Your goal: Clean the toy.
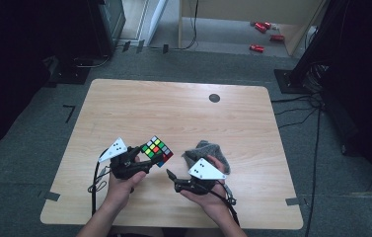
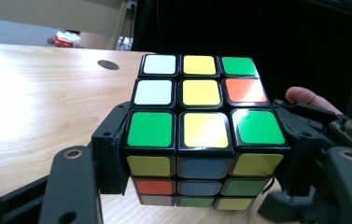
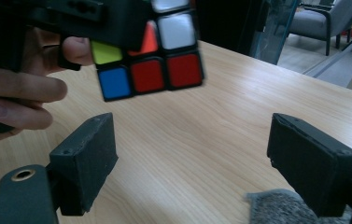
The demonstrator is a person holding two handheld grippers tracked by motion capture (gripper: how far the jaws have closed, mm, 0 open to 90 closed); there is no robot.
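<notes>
Wooden worktop (image 1: pixel 183 113): we see left gripper (image 1: pixel 141 158) fingers clamping the cube (image 1: pixel 157 151); right gripper (image 1: pixel 172 178) fingers spread wide, empty, beside grey cloth (image 1: pixel 207 152).

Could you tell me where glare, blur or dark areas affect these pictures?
High view: the surroundings are very dark, the table evenly lit. Left gripper view: glare whitens the tabletop at left, and the cube shows a sheen on its lower yellow and green stickers. Right gripper view: the cube is smeared by motion blur, while the grey cloth is soft.

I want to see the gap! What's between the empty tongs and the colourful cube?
Just bare table between the right tongs and the cube, seen in the high view.
</notes>
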